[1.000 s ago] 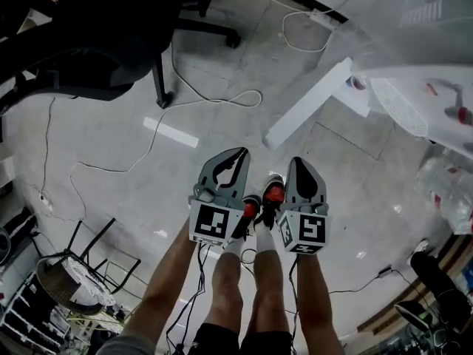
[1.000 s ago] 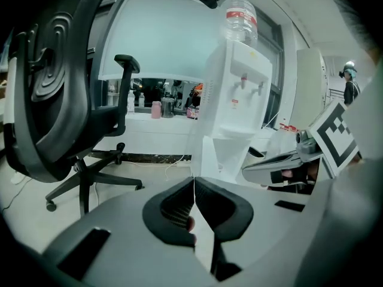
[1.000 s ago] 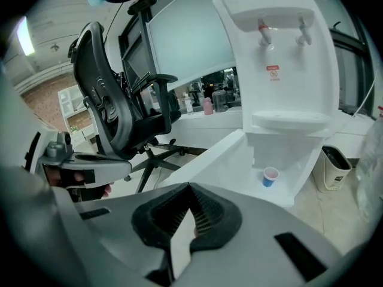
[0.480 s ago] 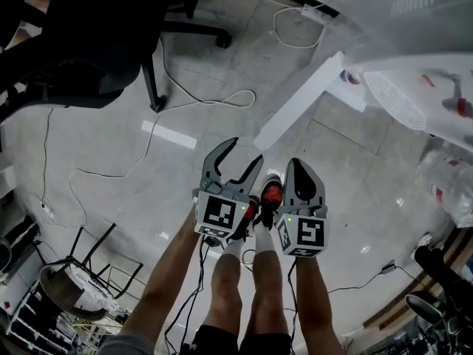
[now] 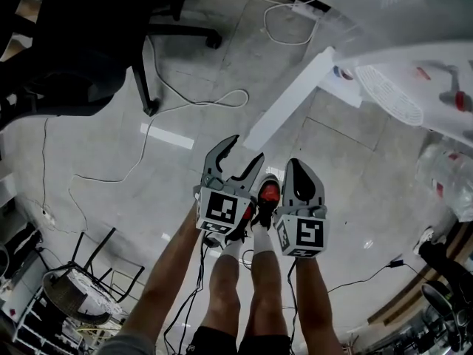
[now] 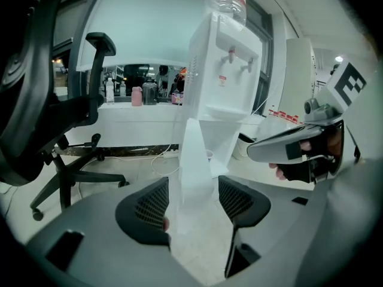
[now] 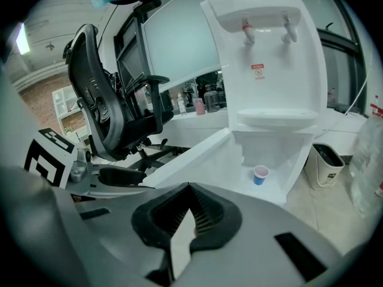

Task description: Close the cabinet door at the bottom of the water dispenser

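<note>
The white water dispenser [image 7: 275, 70] stands ahead, its bottom cabinet open with a small blue cup [image 7: 260, 175] inside. Its white cabinet door [image 5: 290, 98] swings out over the floor toward me; in the left gripper view I see the door [image 6: 194, 172] edge-on, still some way off. My left gripper [image 5: 245, 150] points at that door, its jaws opening wide with nothing between the pads. My right gripper [image 5: 297, 165] hangs beside it, shut and empty, and its pads [image 7: 203, 211] meet at the tips.
A black office chair [image 5: 89, 43] stands to the left. Cables [image 5: 222, 98] trail across the tiled floor from a power strip [image 5: 303, 8]. A waste bin [image 7: 326, 163] and a plastic bag [image 5: 447, 180] sit right of the dispenser. A wire rack [image 5: 74, 294] is at lower left.
The left gripper's jaws have gone from shut to wide open, and it has dipped slightly. The right gripper has stayed shut and still.
</note>
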The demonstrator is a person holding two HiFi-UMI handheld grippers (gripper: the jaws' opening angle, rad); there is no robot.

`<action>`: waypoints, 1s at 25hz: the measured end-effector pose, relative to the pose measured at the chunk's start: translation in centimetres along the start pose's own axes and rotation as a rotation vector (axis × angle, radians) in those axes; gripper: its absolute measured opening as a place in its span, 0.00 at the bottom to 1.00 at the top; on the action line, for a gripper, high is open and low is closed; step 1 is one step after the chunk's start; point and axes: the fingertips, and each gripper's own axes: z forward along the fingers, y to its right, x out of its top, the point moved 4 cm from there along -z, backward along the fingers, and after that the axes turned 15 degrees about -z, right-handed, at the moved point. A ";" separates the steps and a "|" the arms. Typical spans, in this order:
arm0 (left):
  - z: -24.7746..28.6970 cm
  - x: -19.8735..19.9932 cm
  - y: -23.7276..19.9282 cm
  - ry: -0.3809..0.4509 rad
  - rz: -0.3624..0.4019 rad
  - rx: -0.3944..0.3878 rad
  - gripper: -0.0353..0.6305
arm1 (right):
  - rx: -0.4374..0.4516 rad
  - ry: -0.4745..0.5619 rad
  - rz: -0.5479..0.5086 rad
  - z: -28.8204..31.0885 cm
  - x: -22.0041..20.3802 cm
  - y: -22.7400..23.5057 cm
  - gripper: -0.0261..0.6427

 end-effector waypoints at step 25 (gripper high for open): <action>0.6 -1.5 4.3 -0.022 0.087 0.013 0.34 | -0.137 0.004 0.079 -5.5 -3.4 3.4 0.06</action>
